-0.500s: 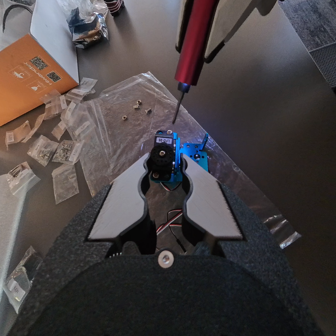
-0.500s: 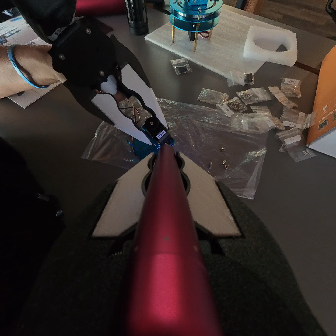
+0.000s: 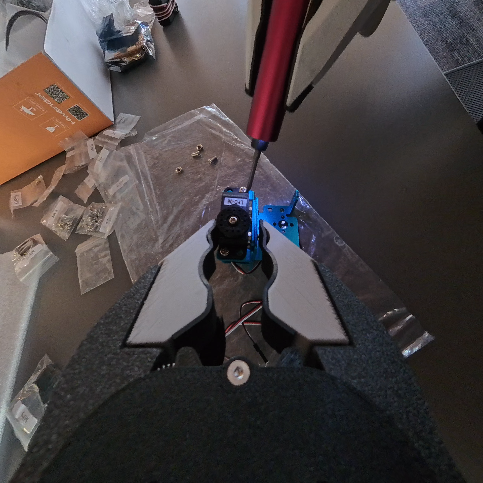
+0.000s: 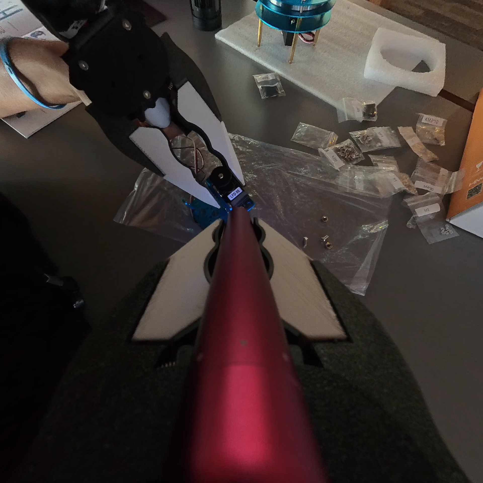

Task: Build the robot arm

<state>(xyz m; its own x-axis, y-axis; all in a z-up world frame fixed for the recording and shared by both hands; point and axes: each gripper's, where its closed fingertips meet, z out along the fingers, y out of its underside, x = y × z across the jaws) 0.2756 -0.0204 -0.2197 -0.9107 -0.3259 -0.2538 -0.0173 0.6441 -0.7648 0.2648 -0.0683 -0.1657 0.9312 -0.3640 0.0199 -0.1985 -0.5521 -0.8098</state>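
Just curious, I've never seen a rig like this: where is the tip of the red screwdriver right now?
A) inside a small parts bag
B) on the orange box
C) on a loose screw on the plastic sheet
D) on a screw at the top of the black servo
D: in the left wrist view the screwdriver tip meets a screw atop the servo that the left gripper clamps.

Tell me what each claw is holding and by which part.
Left claw grips the black servo in its blue bracket by the sides. Right claw clamps the red screwdriver around its barrel.
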